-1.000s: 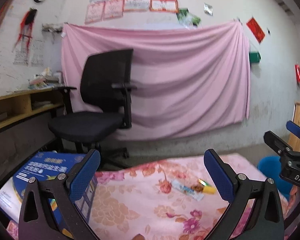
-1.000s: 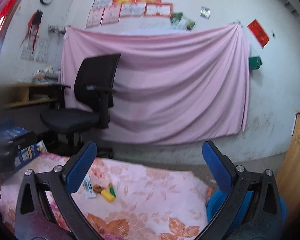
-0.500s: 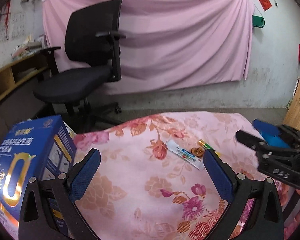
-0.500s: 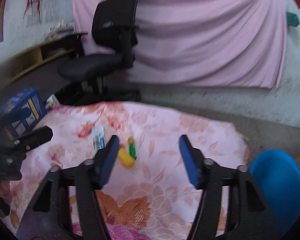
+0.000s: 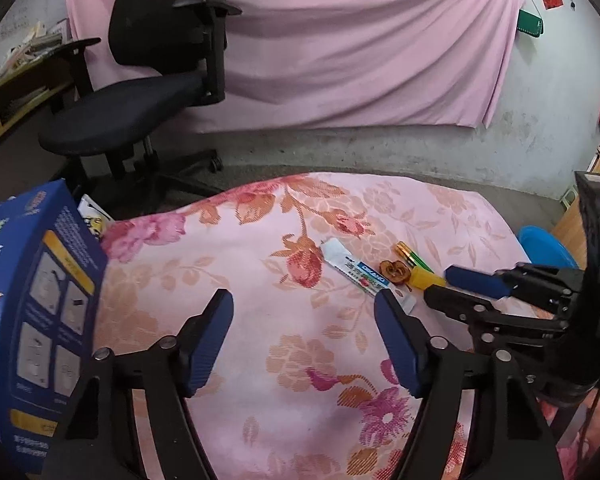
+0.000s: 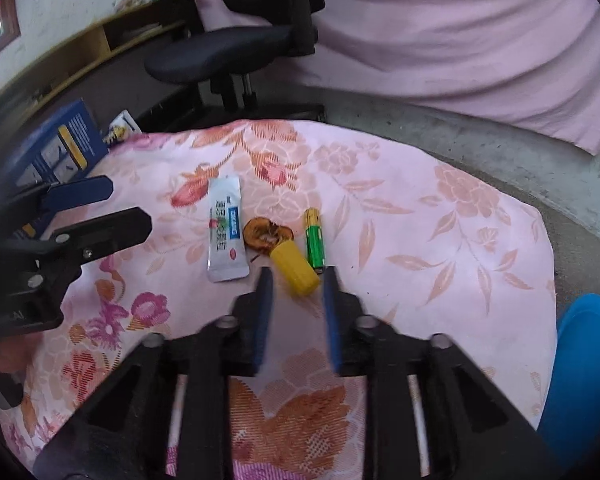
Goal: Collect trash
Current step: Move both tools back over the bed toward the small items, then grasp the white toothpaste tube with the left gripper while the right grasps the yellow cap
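The right gripper (image 6: 296, 274) has its blue-padded jaws parted narrowly, the near end of a small yellow plastic cylinder (image 6: 294, 266) just ahead of their tips, ungripped. Touching it lie a brown dried fruit slice (image 6: 266, 236), a green-and-gold battery (image 6: 314, 238) and a white printed sachet (image 6: 225, 229), all on the pink floral cloth (image 6: 420, 220). The left gripper (image 5: 304, 308) hovers with jaws wide, empty, beside a blue cardboard box (image 5: 36, 312).
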